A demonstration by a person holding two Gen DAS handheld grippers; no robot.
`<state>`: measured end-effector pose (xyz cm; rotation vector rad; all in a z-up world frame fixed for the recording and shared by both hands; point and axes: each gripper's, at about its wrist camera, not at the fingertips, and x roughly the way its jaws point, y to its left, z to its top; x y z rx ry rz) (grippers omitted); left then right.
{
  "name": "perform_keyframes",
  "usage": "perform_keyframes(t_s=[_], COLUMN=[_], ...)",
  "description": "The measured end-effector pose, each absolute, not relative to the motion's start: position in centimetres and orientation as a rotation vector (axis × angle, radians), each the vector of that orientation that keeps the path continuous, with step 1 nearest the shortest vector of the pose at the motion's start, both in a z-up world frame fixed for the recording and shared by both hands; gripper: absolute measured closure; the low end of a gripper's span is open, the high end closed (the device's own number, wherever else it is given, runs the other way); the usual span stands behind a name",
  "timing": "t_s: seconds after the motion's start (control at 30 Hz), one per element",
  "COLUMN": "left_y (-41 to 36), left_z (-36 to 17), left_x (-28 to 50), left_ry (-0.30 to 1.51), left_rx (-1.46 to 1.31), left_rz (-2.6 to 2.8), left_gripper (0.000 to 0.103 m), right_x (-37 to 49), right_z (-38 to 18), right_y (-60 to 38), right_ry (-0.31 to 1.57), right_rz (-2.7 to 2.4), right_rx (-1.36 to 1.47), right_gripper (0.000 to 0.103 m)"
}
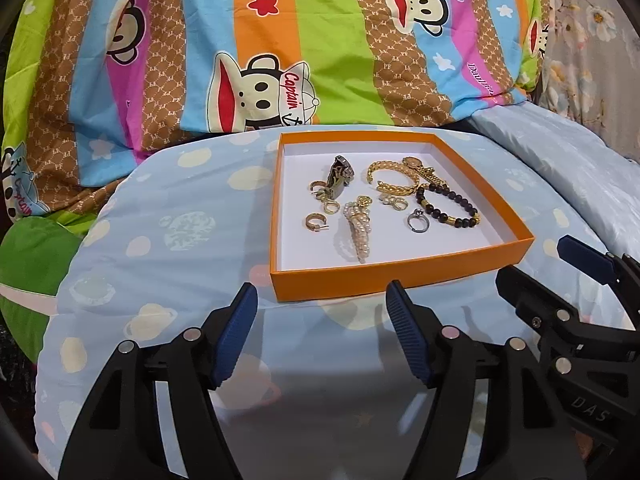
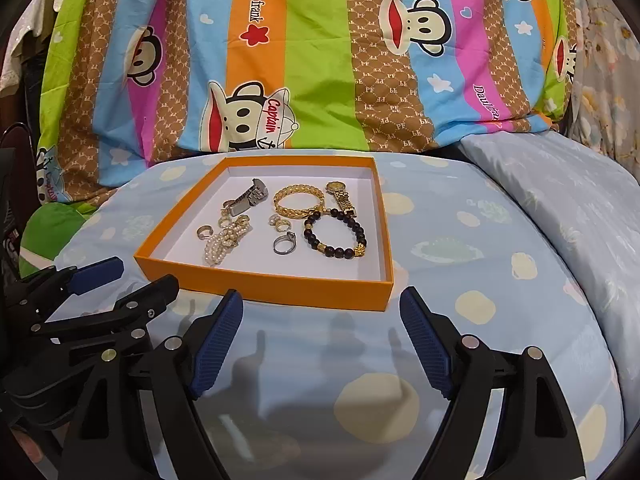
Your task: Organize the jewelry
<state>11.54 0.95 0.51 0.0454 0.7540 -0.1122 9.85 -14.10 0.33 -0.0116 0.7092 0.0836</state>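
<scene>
Both the left claw [image 1: 320, 304] and the right claw [image 2: 322, 310] hang spread and empty just before the orange tray [image 1: 400, 274] on the bed, where the jewelry, like the pearl bracelet [image 1: 358, 236], lies gathered, probably because sorting is finished.

Jewelry in orange box [image 1: 400, 280], left gripper [image 1: 320, 300] open.
</scene>
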Motion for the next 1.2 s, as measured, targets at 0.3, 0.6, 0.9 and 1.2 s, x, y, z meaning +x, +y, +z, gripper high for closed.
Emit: perform_keyframes(t_s=[0.3, 0.6, 0.9, 1.2], left_y=[1.0, 1.8, 1.8, 1.8], left_z=[0.3, 0.2, 0.4, 0.3], left_x=[11.8, 12.3, 12.4, 12.3], left_ry=[0.766, 0.785, 0.773, 0.77], left_rx=[0.048, -0.014, -0.016, 0.003], left_rz=[-0.11, -0.127, -0.12, -0.102], left_gripper=[0.039, 0.028, 0.024, 0.024], right_x=[10.0, 10.2, 10.4, 10.4], right_z=[0.3, 0.2, 0.1, 0.2], right_y=[-14.2, -14.2, -14.6, -14.6], right_ry=[0.715, 0.72, 0.725, 0.722], right_rz=[0.088, 0.098, 0.093, 0.092], right_rx=[-0.008, 0.004, 0.012, 0.011], right_gripper=[0.024, 0.018, 0.018, 0.018])
